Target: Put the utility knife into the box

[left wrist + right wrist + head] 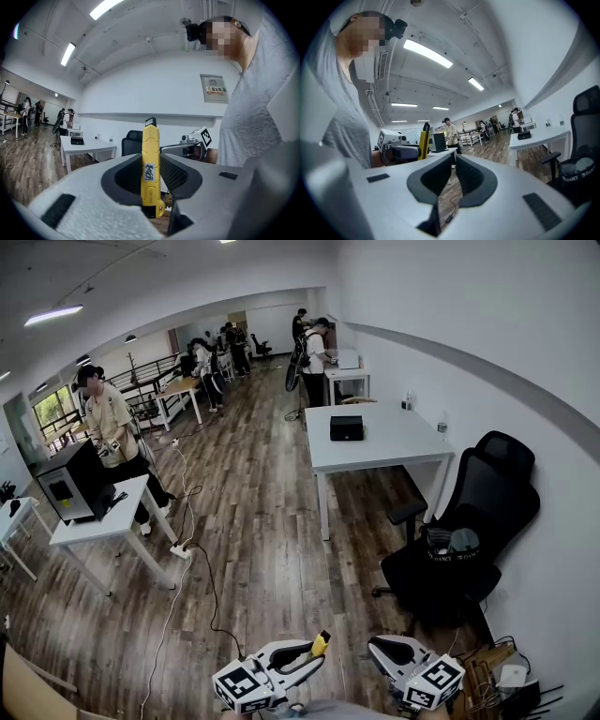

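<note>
Jaws of the left gripper [315,658] press on a yellow utility knife [150,165], which stands upright between the ribbed pads with its black tip topmost. Beside it the right gripper [453,164] is held level, its jaws only a narrow gap apart with nothing in that gap; bare wood floor [262,549] shows through it. Each gripper carries a cube with square markers, low in the head view. Just beyond the right gripper a black office chair [473,531] stands against the white wall. To the left, a cable [202,577] runs across the floor to a power strip [180,550] beside a small white table [103,521] bearing a black machine [75,482]; a person [111,423] stands behind that table. Farther off, a long white table [384,442] holds the black box [346,427], well apart from the knife. More people and desks fill the far end of the room.
</note>
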A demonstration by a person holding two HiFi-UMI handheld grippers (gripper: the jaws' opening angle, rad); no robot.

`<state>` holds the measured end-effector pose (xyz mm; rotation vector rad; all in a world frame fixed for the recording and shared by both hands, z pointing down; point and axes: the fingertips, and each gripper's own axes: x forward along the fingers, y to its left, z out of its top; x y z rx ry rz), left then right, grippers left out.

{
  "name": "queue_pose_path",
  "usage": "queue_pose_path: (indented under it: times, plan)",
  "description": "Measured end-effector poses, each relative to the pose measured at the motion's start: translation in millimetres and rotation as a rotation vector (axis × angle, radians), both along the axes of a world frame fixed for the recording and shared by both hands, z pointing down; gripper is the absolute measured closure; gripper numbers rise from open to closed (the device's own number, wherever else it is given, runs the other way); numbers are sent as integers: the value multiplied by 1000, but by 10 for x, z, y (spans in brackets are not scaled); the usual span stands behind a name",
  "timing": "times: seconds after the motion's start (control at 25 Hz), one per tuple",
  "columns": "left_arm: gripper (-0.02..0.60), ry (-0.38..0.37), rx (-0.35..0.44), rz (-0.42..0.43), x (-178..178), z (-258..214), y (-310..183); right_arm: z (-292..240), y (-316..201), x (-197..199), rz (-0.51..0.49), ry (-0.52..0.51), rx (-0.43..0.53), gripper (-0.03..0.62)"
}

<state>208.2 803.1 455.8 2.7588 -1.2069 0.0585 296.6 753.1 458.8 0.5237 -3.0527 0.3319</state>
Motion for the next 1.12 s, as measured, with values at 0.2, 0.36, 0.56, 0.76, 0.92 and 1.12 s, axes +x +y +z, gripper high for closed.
queue_pose_path:
  times: [0.2,0.36,0.56,0.76,0.92,1.12]
  plan:
    - [457,0,-3,-7,10,8,-25,12,-30,16,-6,0,-4,559]
    - [457,-3,-5,0,27,16,-49,4,-63,22,-8,-1,0,559]
    - [457,-3,-7,6,68,36,-69,20,-97,62,-4,3,1,559]
    - [457,3,-20,14,56,81,-122,38,-152,65,5,5,-12,559]
    - [457,7,-21,16,21,93,-239,79,-244,45,9,14,-22,559]
    - [457,15,-24,9,-90,121,-469,110,-464,-18,26,9,-34,559]
